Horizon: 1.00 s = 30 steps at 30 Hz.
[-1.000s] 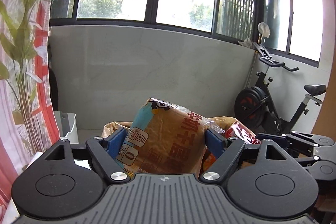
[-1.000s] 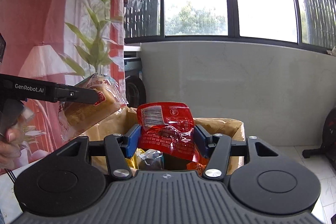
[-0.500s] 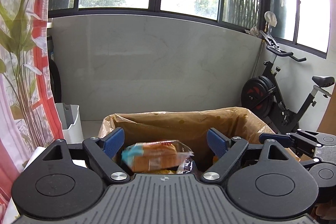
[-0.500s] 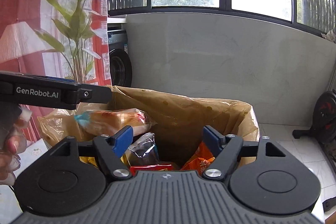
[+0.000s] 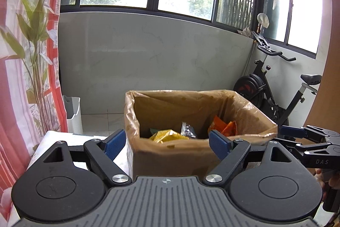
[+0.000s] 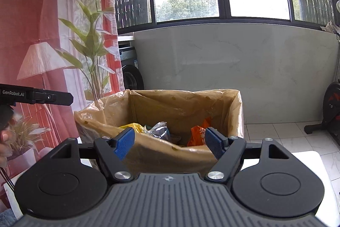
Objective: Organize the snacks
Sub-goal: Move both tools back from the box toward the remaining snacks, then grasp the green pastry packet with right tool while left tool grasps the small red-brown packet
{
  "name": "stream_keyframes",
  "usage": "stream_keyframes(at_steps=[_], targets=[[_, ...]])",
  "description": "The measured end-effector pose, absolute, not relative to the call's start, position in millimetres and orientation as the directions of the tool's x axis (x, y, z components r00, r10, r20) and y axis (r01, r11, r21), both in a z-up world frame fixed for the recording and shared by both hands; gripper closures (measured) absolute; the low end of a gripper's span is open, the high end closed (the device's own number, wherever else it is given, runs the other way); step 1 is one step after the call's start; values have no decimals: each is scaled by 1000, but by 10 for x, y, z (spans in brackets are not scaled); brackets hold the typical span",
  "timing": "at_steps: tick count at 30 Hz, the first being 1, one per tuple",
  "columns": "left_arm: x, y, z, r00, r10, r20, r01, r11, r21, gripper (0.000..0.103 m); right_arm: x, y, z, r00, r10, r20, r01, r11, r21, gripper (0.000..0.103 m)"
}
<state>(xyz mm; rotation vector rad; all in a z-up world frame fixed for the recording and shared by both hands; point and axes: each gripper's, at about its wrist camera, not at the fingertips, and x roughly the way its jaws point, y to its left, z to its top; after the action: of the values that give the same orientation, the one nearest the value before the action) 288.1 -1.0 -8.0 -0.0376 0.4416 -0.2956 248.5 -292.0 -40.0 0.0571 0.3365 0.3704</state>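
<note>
A cardboard box (image 5: 170,156) lined with a brown plastic bag (image 6: 184,103) stands on a white table just ahead of both grippers. Inside lie a yellow packet (image 5: 163,135), a silvery dark packet (image 5: 188,130) and an orange packet (image 5: 223,126); the right wrist view shows the same yellow packet (image 6: 131,127), silvery packet (image 6: 158,130) and orange packet (image 6: 197,134). My left gripper (image 5: 167,143) is open before the box's near wall, holding nothing. My right gripper (image 6: 170,142) is open too, with empty jaws. Each gripper shows at the edge of the other's view.
An exercise bike (image 5: 276,86) stands at the right by the wall. A white bin (image 5: 73,114) sits on the floor at the left beside a curtain (image 5: 25,56) printed with plants. A washing machine (image 6: 129,76) is behind the curtain. The white table (image 6: 308,163) extends to the right.
The left gripper let go of a bread bag and the right gripper a red packet; both fell into the box. Both grippers then drew back from the box, jaws open.
</note>
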Motion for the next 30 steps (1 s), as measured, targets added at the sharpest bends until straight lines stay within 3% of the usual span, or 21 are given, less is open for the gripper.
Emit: stream_keyframes(at_steps=[5,8,15,21,24,28,30], targets=[[2596,138,-384,860,-265,-436,240,964,-112,16,2153,-2963,-742,868,358,-346,-331,934,134,27],[2511,184,-618,844,-268,-466,215,963,-163,17,2012,-2974,-1077,851,322,-414,-286,947,147,27],[2392,115,-1122,801,-245,-546,165,967,-193,21,1885,-2897,-1703,788,271,-553,-272,959,82,28],[2377,134,-1320,772,-234,-591,137,969,-206,22,1865,-2902,-1960,758,250,-602,-299,954,20,30],[2382,121,-1374,758,-232,-609,130,969,-208,22,1882,-2956,-2056,733,247,-634,-290,956,37,37],[2392,73,-1446,735,-234,-636,126,969,-211,25,1890,-2963,-2115,708,267,-654,-314,948,46,60],[2410,36,-1478,721,-238,-651,126,969,-214,32,1918,-2961,-2114,699,289,-654,-335,940,57,60]])
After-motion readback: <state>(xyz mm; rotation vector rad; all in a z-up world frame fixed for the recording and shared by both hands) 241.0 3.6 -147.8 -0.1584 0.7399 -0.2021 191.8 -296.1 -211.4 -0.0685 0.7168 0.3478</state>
